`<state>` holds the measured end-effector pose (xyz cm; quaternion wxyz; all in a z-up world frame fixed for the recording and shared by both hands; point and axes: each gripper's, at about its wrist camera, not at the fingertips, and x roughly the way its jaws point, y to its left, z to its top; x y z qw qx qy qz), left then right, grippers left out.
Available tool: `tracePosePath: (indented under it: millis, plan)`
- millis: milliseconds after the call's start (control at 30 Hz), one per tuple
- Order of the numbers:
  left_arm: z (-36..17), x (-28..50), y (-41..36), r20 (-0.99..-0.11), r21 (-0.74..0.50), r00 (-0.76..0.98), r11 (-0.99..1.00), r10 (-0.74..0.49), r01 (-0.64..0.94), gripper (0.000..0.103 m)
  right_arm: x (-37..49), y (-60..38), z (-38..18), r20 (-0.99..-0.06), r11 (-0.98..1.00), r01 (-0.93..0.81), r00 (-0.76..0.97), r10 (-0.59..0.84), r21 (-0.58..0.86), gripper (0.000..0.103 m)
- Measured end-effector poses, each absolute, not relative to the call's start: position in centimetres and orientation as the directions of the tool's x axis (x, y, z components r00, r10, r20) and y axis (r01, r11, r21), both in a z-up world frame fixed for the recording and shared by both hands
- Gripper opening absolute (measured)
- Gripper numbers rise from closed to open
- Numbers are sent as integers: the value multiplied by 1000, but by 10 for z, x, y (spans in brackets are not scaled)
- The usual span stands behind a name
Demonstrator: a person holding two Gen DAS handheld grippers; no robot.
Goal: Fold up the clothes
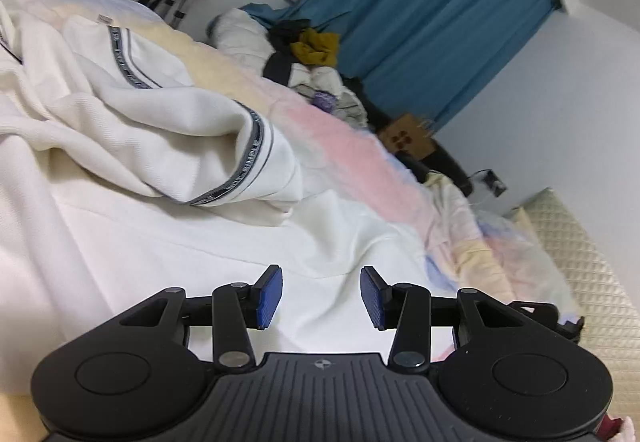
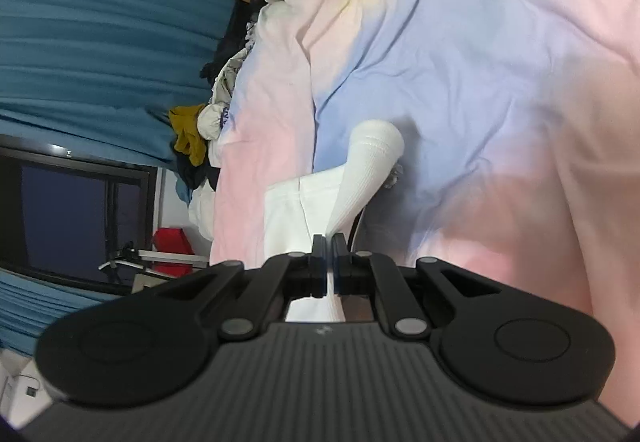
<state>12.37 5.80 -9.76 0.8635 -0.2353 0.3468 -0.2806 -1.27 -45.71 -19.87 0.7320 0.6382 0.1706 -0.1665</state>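
A white garment (image 1: 132, 146) with dark striped trim lies rumpled on the bed in the left wrist view. My left gripper (image 1: 321, 296) is open and empty, just above the garment's flat white cloth. In the right wrist view my right gripper (image 2: 330, 258) is shut on a white ribbed cuff or sleeve (image 2: 366, 178) of the garment and holds it lifted over the pastel bedspread (image 2: 500, 82). More white cloth (image 2: 288, 218) hangs behind the cuff.
The bed has a pink, blue and yellow bedspread (image 1: 348, 158). A heap of other clothes (image 1: 312, 54) lies at its far edge by blue curtains (image 1: 452, 22). A brown paper bag (image 1: 408, 138) and a quilted mattress edge (image 1: 580, 266) are on the right.
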Motion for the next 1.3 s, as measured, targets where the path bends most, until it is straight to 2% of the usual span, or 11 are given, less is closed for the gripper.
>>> tracePosePath:
  millis: [467, 533, 600, 667, 767, 967, 1033, 1067, 1100, 1167, 1300]
  plan:
    - [-99, 114, 58, -523, -581, 638, 784, -565, 217, 45, -6, -462, -219, -444, 7, 444, 896, -30, 896, 12]
    - [-99, 114, 57, -526, -580, 638, 786, -563, 215, 45, -8, -463, -229, -443, -66, 440, 896, -36, 896, 22]
    - [-99, 114, 56, -525, -584, 635, 783, -567, 216, 45, -8, -464, -237, -462, -118, 456, 886, -38, 882, 51]
    - [-100, 114, 56, -523, -591, 633, 778, -571, 213, 45, -6, -464, -240, -481, -142, 472, 876, -41, 870, 65]
    - [-102, 115, 56, -520, -605, 630, 769, -577, 205, 45, 2, -465, -243, -464, -137, 455, 885, -46, 880, 68]
    - [-103, 116, 57, -501, -638, 630, 745, -593, 195, 45, 28, -472, -254, -420, -113, 414, 907, -35, 903, 66]
    - [-104, 116, 58, -498, -642, 631, 742, -595, 193, 45, 32, -474, -251, -416, -73, 412, 908, -49, 908, 57]
    - [-104, 117, 58, -496, -646, 633, 740, -595, 190, 45, 34, -475, -249, -410, -54, 407, 910, -58, 912, 47]
    - [-104, 117, 58, -494, -649, 634, 737, -595, 187, 45, 34, -476, -246, -401, -34, 399, 914, -67, 916, 27]
    - [-104, 118, 59, -487, -658, 637, 731, -597, 182, 45, 35, -479, -238, -383, 6, 385, 920, -81, 923, 9]
    - [-103, 119, 62, -474, -676, 645, 717, -599, 169, 45, 34, -483, -214, -324, 112, 338, 938, -125, 934, 8]
